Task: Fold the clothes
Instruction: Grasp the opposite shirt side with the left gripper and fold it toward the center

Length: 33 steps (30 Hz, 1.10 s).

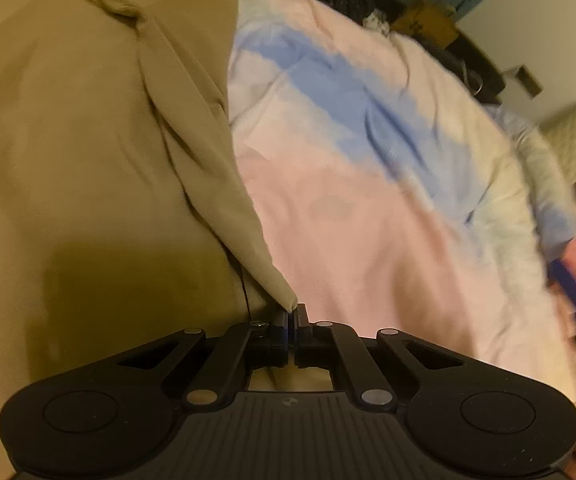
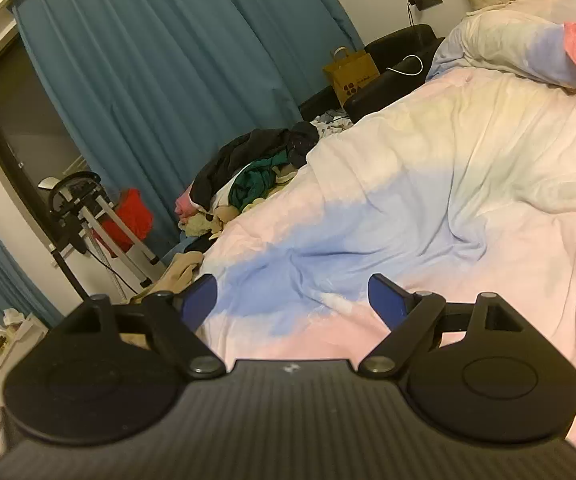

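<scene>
Tan garment (image 1: 88, 140), no readable label

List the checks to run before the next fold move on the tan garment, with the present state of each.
1. Left gripper shut on a corner of the tan garment: ok.
2. Right gripper open and holding nothing: ok.
3. Right gripper placed at the garment for a second grasp: not ok; it hovers over the pastel duvet.
4. Garment lying flat: not ok; a long ridge and a bunched top edge show.
5. Bare duvet beside the garment to fold onto: ok.
6. Depth of the left grip: cannot tell; only the corner's tip shows at the fingers.
</scene>
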Available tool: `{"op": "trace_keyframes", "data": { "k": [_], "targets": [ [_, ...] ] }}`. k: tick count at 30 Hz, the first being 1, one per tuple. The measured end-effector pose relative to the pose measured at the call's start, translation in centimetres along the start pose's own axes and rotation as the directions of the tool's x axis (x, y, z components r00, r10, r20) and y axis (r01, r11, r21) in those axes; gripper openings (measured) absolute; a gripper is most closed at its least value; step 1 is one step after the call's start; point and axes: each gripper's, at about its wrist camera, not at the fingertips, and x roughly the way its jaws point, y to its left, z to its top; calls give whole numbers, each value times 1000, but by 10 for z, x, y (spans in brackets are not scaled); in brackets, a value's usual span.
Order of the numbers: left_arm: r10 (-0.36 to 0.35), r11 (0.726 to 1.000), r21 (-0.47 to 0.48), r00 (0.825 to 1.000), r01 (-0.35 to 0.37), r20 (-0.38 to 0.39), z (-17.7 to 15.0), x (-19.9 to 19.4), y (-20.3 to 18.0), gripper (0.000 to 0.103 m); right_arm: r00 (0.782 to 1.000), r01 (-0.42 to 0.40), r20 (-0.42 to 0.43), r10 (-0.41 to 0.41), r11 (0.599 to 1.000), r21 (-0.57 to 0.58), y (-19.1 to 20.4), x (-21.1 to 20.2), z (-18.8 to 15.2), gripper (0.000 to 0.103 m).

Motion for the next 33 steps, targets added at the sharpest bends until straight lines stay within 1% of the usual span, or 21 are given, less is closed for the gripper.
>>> {"op": "trace_keyframes", "data": {
  "k": [3,6,9,11,14,18,20,21,22,24,25,26,28,30,31,33],
  "targets": [
    [-61,998,-27,998,61,9,3,-30,15,2,1000,2,-1,-2,1000,-10,2,-1,-1,84],
    [-120,991,-54,993,121,20,6,-60,31,2,1000,7,-5,-7,1000,-23,5,-1,-2,84],
    [-163,983,-74,986,166,36,8,-96,58,2,1000,11,-11,-11,999,-42,9,0,-4,84],
    [-160,983,-81,986,164,49,6,-114,80,2,1000,10,-24,-11,998,-63,15,2,-7,84],
    [-120,986,-115,992,124,35,2,-121,115,2,998,0,-54,-6,995,-103,26,7,-13,84],
    [-61,986,-156,998,58,-14,-4,-106,147,2,994,-28,-105,8,981,-194,48,12,-26,84],
    [-57,985,-167,998,50,-37,-4,-101,153,3,991,-55,-131,21,964,-260,62,13,-36,84],
    [-62,984,-170,997,53,-46,-3,-100,155,4,990,-70,-137,31,956,-284,68,12,-39,84],
    [-66,983,-172,996,56,-55,-2,-99,157,11,989,-84,-144,41,948,-307,74,11,-43,84],
    [-63,986,-155,997,56,-43,1,-104,156,30,987,-106,-151,57,935,-340,84,10,-49,84],
    [-57,989,-141,998,52,-36,2,-106,155,46,986,-113,-151,64,931,-346,88,9,-51,84],
    [-61,990,-127,998,57,-27,3,-108,154,53,986,-115,-153,64,929,-352,91,12,-54,84],
    [-93,989,-120,995,89,-34,0,-105,153,54,985,-108,-167,49,926,-361,95,19,-59,84],
    [-125,986,-114,991,120,-42,-3,-102,153,55,979,-102,-204,30,930,-353,97,28,-64,84],
    [-131,985,-118,989,123,-66,-5,-98,153,55,975,-108,-219,32,933,-345,97,31,-66,84],
    [-123,987,-116,989,113,-85,-10,-92,152,48,970,-116,-239,35,935,-335,98,34,-69,84]
  ]
}}
